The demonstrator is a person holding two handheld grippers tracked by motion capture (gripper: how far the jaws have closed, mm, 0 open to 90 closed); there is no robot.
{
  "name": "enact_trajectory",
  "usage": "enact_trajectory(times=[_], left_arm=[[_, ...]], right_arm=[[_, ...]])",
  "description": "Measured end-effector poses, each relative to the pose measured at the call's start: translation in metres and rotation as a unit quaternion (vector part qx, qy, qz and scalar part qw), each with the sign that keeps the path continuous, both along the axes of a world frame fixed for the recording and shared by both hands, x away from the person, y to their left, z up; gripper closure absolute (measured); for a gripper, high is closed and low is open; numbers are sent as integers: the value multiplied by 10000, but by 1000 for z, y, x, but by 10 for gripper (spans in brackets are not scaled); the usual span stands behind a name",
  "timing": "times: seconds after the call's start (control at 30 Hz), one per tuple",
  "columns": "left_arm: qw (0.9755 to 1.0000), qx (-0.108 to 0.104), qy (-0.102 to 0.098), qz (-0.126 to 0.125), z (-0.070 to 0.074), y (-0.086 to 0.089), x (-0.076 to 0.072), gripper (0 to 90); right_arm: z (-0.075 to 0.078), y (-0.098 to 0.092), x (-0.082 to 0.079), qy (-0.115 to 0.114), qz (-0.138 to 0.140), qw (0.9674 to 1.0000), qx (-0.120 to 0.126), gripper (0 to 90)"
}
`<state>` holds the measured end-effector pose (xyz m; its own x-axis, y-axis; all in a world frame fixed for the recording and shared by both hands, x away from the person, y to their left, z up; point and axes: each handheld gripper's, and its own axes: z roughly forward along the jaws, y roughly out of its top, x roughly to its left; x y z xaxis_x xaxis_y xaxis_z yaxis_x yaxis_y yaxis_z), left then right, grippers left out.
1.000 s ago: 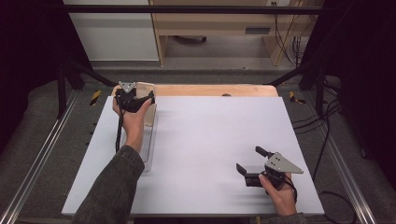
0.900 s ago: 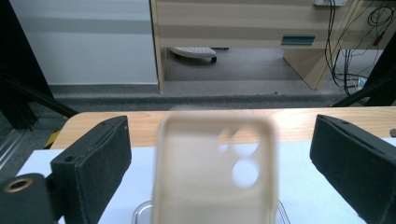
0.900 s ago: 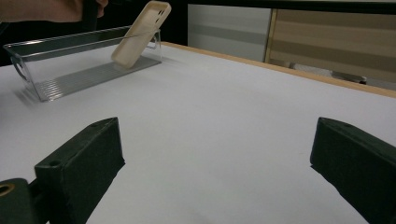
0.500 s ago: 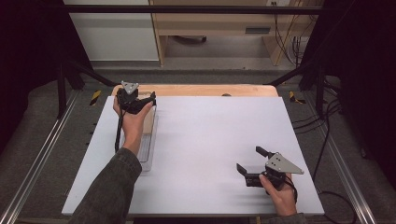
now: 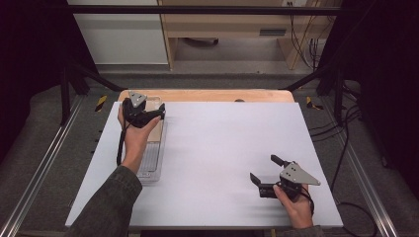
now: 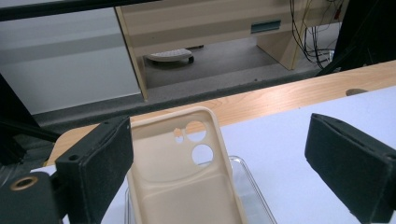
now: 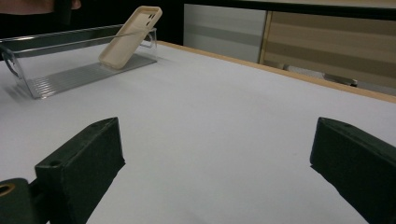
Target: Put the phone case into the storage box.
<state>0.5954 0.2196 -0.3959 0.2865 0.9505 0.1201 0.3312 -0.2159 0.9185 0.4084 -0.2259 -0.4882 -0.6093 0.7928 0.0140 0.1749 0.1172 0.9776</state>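
A beige phone case (image 6: pixel 187 177) leans tilted against the far end of a clear plastic tray (image 5: pixel 150 168) at the table's left, camera holes up. My left gripper (image 5: pixel 148 112) hovers over that end of the tray. Its jaws are open wide on either side of the case and do not touch it, as the left gripper view (image 6: pixel 224 158) shows. Part of the case (image 5: pixel 156 129) shows beside the hand in the high view. My right gripper (image 5: pixel 264 169) rests low at the near right of the white table, open and empty (image 7: pixel 215 158). From there the case (image 7: pixel 128 37) and tray (image 7: pixel 70 74) lie far off.
The white tabletop (image 5: pixel 232 133) has a wooden strip (image 5: pixel 207 95) along its far edge. Metal frame rails (image 5: pixel 44 163) run down both sides. Beyond the table stand a wooden cabinet (image 5: pixel 227 24) and cables (image 5: pixel 316 49) on the floor.
The left gripper has shifted very slightly over the tray's far end. The right gripper has stayed still.
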Motion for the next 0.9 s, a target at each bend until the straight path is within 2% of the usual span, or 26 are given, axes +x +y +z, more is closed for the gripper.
enact_trajectory(times=[0.07, 0.13, 0.2, 0.5, 0.63, 0.8, 0.87, 0.9], left_arm=[[10000, 25, -17, -53, 0, 2, -3, 78], [9999, -128, -29, -102, 0, 4, -6, 81], [9998, -151, -42, -112, 0, 6, -8, 84], [9994, 207, -185, -222, 4, 8, -15, 85], [9992, 187, -171, -314, 4, 7, -18, 85], [9985, 297, -251, -384, 4, 4, -21, 84], [9981, 401, -257, -396, 4, 3, -24, 81], [9974, 554, -295, -351, 4, 2, -25, 68]], right_arm=[[0, 1, 0, -22, -24, 10000, 0, 29], [1, 2, 0, -49, -66, 10000, 29, 28], [1, 4, 1, -72, -55, 10000, 29, 29], [2, 8, -3, -114, -60, 9999, 65, 25], [2, 8, -2, -78, -35, 9999, 85, 27], [3, 10, -3, -77, 7, 10000, -11, 28], [4, 10, -4, -91, -1, 10000, -2, 27], [5, 10, -4, -91, -17, 10000, 14, 27]])
